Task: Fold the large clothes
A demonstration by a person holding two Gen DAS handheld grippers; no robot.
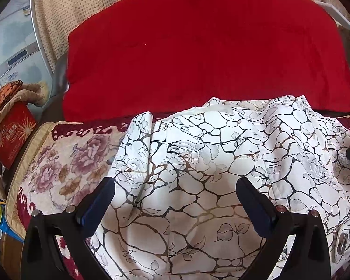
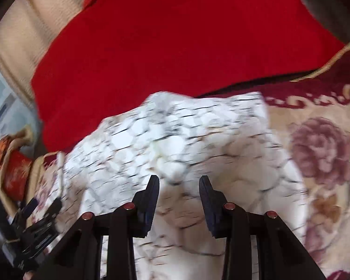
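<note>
While the white crackle-patterned garment lies bunched on the floral sofa cover, both grippers' fingers hover open, holding nothing.

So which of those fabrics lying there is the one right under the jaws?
The white garment with the black crackle-and-rose print. The plain red blanket lies beyond it, and the floral cover with pink blooms spreads beneath it.
</note>
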